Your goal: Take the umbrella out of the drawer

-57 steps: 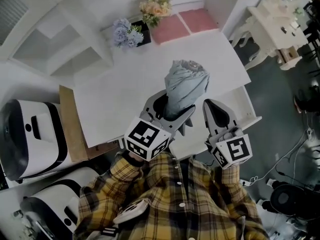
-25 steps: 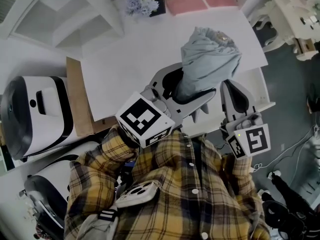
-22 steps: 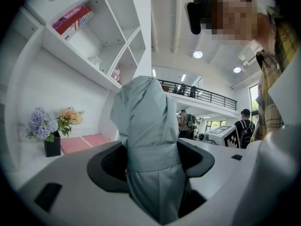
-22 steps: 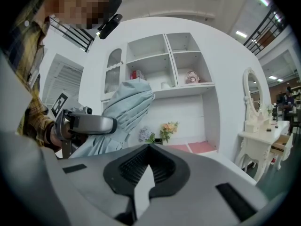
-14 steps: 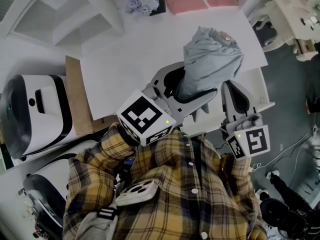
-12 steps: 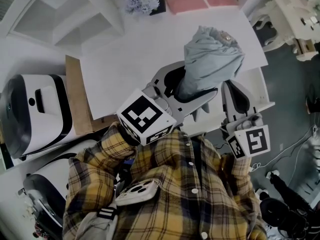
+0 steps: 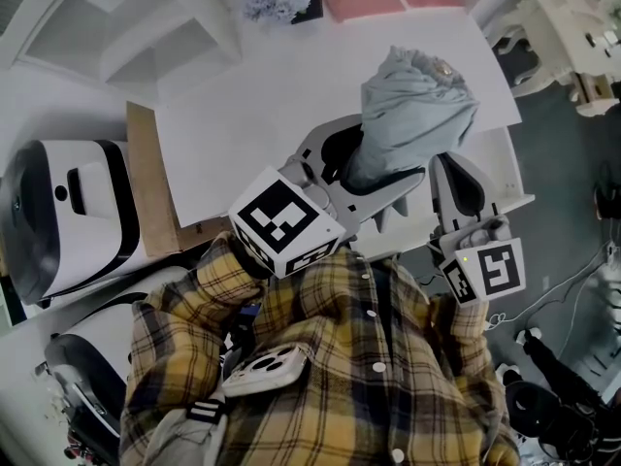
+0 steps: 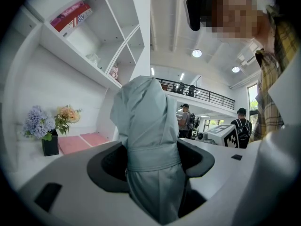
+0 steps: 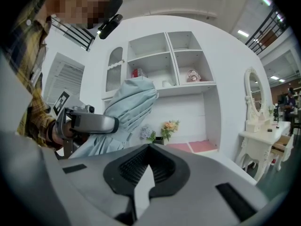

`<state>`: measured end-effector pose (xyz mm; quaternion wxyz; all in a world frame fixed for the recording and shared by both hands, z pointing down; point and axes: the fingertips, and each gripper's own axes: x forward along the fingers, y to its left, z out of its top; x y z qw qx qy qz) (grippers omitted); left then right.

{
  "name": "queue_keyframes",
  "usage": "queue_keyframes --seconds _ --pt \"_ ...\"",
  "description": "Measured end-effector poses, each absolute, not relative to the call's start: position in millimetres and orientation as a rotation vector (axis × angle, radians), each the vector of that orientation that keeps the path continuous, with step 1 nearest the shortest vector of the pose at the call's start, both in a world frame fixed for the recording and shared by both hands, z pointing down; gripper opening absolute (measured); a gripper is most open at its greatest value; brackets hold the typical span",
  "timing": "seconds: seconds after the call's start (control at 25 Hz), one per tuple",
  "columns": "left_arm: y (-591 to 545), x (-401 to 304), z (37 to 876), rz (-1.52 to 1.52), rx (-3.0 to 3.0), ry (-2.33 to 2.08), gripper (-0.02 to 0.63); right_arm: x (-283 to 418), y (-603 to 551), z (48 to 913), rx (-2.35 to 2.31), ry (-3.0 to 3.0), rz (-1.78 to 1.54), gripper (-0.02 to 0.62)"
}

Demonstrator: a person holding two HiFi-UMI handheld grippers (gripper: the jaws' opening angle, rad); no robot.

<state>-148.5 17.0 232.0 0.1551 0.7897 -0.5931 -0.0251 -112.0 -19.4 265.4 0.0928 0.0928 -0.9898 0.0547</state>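
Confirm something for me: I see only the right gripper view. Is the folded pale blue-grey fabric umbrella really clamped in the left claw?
Observer: Yes. The left gripper view shows the left claw closed on the umbrella at its wrap strap.
Operator: Where is the drawer?
Observer: In the head view, the white drawer stands pulled out below the edge of the white tabletop, and the right claw shows over it.
Operator: And the umbrella?
Observer: The head view shows it raised over the tabletop, outside the drawer.

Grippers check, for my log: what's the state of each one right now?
Left gripper: closed on the umbrella.
Right gripper: closed, holding nothing.
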Motion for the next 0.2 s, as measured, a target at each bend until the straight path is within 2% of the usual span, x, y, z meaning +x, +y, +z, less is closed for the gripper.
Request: queue_keyframes --seconds 0.2 --pt "13.7 -143.7 231.0 -0.071 2.265 -1.694 0.314 -107.6 -22.0 266.6 0.278 -2.938 0.171 0.017"
